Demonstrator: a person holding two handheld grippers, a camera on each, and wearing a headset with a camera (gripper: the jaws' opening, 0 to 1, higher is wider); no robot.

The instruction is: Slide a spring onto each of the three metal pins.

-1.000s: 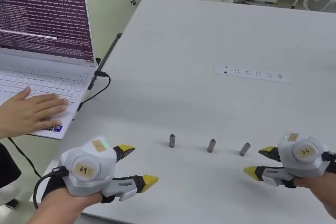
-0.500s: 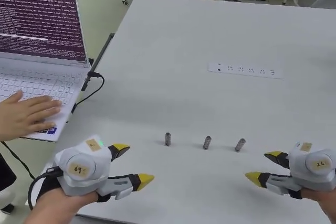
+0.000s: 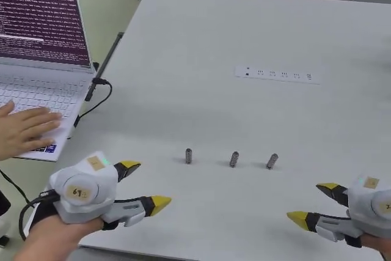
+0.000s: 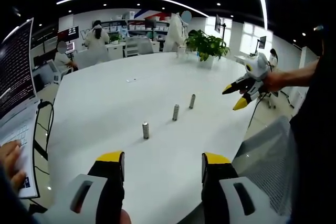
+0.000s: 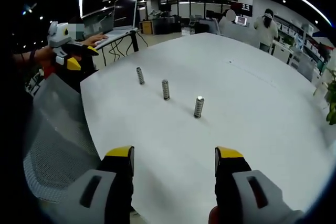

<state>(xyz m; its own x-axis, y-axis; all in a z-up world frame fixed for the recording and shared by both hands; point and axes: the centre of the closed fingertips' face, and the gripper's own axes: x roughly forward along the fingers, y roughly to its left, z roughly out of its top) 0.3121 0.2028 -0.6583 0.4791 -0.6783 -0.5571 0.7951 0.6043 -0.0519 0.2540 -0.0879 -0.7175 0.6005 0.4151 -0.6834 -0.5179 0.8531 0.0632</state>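
At the far left a laptop (image 3: 36,41) stands open on the white surface (image 3: 244,29), its screen packed with lines of text on purple. A person's hand (image 3: 27,129) lies flat on the keyboard. A dark cable (image 3: 91,99) loops away from the laptop's right side.

Near the front edge, the left tongs (image 3: 146,183) are held low over the surface. The yellow-tipped jaws are spread wide with nothing between them, and they point to the right.

Beyond those tips, three small metal pins stand upright in a short row across the middle of the surface, evenly spaced and apart from each other. The left pin (image 3: 189,156), middle pin (image 3: 234,159) and right pin (image 3: 272,161) are all grey. Each looks ribbed with spring coils along nearly its whole height. In the right gripper view the nearest one shows a bright, smooth top above the coils. In the head view the right pin seems to lean a little, though I cannot tell whether it truly tilts. Neither pair of tongs touches any pin.

Farther back, well behind the row, a white power strip (image 3: 278,75) lies flat.

At the front right, the right tongs (image 3: 312,202) hover near the surface edge. Their jaws are also parted wide and empty, aimed leftward, short of the right pin.
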